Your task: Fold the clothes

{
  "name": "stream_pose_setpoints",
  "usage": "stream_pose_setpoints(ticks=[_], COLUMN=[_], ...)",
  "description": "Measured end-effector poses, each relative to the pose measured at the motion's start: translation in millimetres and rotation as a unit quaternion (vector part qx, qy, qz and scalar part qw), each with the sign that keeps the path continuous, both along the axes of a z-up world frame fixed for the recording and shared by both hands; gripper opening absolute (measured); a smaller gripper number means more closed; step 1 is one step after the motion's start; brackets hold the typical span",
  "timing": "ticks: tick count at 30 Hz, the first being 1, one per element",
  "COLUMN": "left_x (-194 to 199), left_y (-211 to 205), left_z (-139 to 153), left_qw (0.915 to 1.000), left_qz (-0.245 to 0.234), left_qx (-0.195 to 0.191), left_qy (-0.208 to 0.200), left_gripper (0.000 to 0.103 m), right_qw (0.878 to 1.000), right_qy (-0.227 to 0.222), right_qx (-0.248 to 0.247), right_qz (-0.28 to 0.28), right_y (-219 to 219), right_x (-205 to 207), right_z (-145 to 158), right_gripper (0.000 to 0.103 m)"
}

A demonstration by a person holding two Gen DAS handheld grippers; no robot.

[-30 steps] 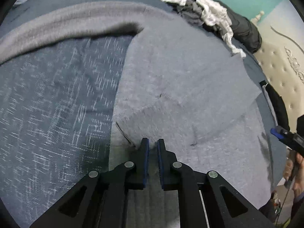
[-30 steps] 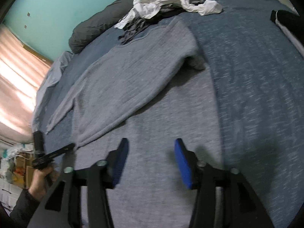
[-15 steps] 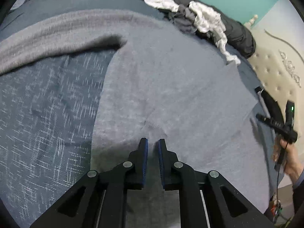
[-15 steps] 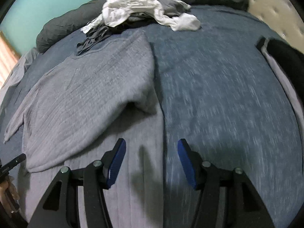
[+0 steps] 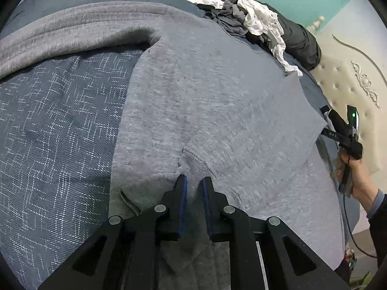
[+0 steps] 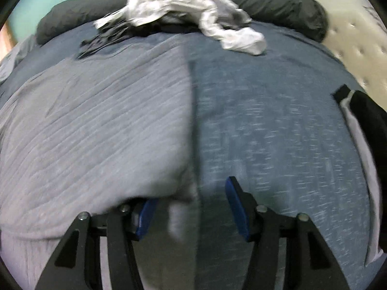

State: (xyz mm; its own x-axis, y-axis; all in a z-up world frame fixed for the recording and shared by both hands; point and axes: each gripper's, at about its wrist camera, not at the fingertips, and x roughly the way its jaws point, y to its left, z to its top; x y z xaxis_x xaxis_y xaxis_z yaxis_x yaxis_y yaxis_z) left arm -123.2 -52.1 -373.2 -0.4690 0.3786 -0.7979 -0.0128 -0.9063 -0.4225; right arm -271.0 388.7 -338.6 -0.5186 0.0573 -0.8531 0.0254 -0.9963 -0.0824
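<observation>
Sweater point(image 5: 217, 111) spread flat on the bed point(image 5: 58, 130).
Left gripper point(image 5: 193, 183) clenched on its near hem; right gripper point(image 6: 191, 198) released, straddling the sweater's right edge.

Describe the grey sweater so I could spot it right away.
Look at the bed with the dark blue bedspread. The grey sweater lies spread across its middle. Unlike the crumpled white and dark clothes heaped further back, it is large, light grey and mostly flat.

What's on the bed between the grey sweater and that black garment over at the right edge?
Nothing, just bare blue bedspread between the grey sweater and the black garment, seen in the right wrist view.
</observation>
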Motion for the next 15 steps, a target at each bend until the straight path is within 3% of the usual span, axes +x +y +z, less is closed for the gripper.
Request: stream_pose_setpoints(ticks=[6, 15], left_x=[-1.4, -2.3], left_y=[3.6, 1.0], left_z=[1.3, -0.8], left_qw=[0.9999, 1.0000], left_qz=[-0.006, -0.008], left_qx=[-0.012, -0.002], left_qy=[0.002, 0.000], left_gripper=[0.014, 0.014], right_qw=[1.000, 1.000], right_qy=[0.012, 0.011], right_qx=[0.003, -0.012], right_qz=[-0.011, 0.011], right_y=[24.7, 44.0], right_x=[1.1, 4.1], right_z=[2.7, -1.7], right_gripper=[0.031, 0.031])
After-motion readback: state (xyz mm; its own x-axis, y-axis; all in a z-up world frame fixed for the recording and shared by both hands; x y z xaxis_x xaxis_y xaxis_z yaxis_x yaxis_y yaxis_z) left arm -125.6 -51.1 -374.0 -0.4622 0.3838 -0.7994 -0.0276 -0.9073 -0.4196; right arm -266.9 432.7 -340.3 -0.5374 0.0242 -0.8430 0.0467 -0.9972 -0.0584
